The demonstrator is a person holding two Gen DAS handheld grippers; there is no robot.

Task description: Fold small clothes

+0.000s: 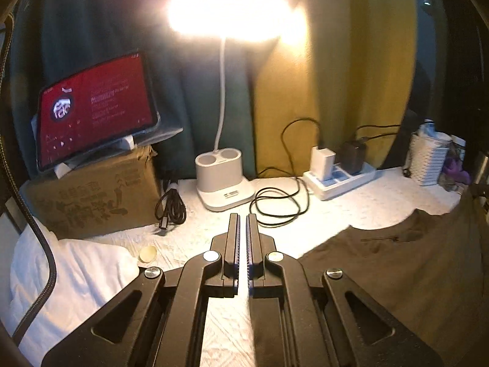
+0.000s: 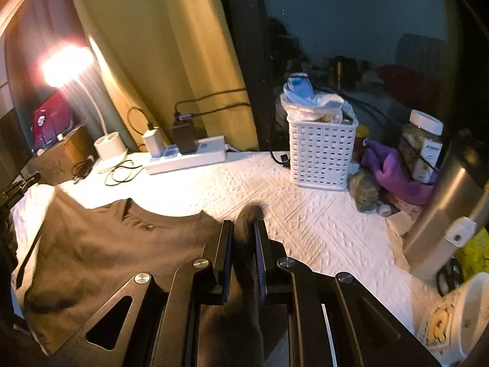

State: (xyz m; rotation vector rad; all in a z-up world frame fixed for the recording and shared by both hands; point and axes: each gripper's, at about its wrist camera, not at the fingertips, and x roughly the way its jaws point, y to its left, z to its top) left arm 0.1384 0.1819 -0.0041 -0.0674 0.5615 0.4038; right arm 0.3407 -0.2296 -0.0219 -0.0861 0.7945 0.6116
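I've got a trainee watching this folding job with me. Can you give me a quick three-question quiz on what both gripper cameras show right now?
1. True or false: the right gripper is shut on a fold of the brown shirt.
2. Multiple choice: what stands on the cardboard box? A) a kettle B) a tablet with a red screen C) a folded towel
3. Fill in: the left gripper holds ______ between its fingers.

Key:
1. True; brown cloth sits between its fingers.
2. B.
3. Nothing; its fingers stand nearly closed over the white table cover, beside the shirt.
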